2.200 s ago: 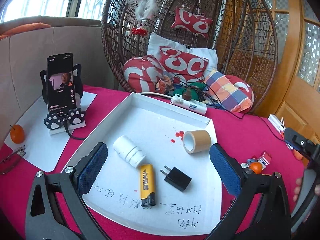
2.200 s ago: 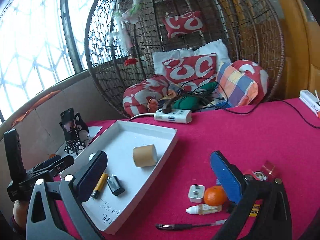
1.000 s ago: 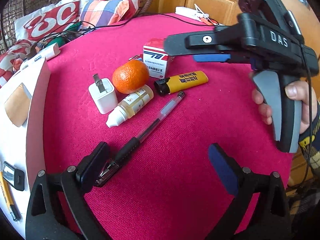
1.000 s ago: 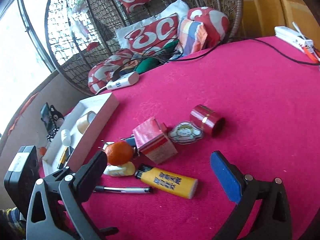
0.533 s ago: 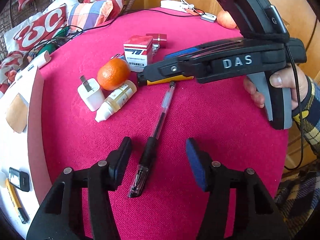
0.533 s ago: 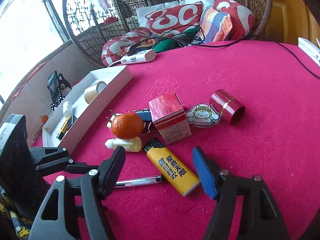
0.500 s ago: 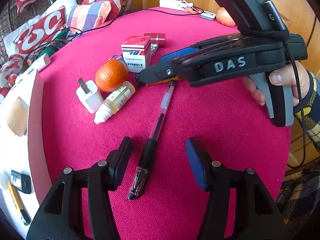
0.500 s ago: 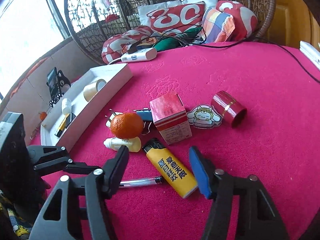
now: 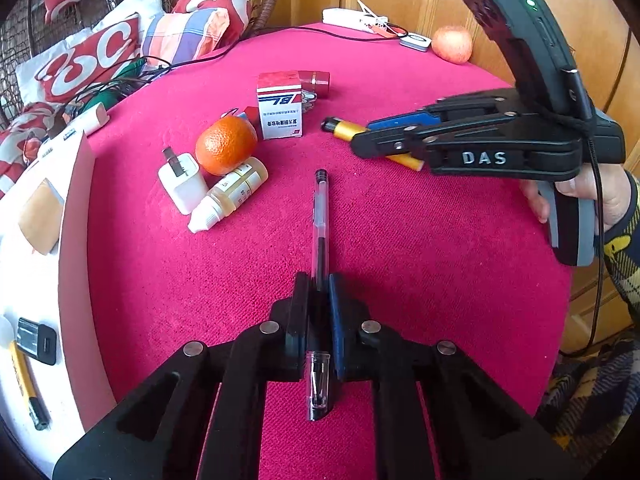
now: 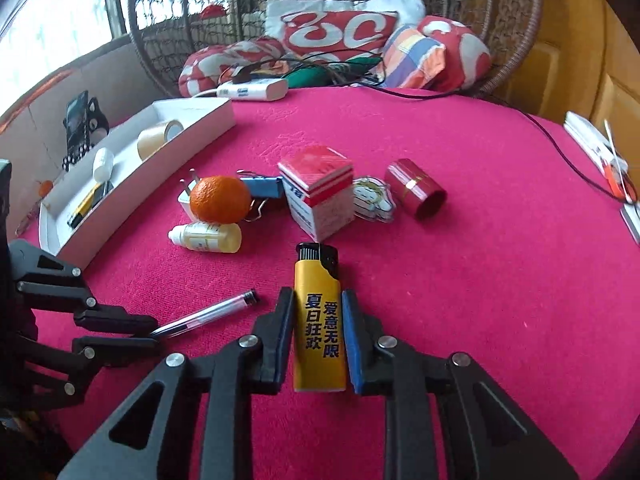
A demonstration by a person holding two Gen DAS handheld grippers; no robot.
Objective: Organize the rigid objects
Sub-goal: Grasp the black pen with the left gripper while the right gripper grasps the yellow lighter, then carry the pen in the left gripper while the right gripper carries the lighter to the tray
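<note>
Both grippers have just been closing: the left gripper point(image 9: 318, 284) clamps the pen point(image 9: 320, 216) on the red cloth point(image 9: 420, 264), and the right gripper point(image 10: 318, 300) squeezes the yellow lighter point(image 10: 319, 312), near the orange point(image 10: 220, 199).

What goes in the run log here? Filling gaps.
left gripper: shut on pen | right gripper: shut on yellow lighter | both on tablecloth

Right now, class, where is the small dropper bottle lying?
In the right wrist view the dropper bottle lies on the red cloth, left of centre, just below the orange, between the white tray and the yellow lighter.
</note>
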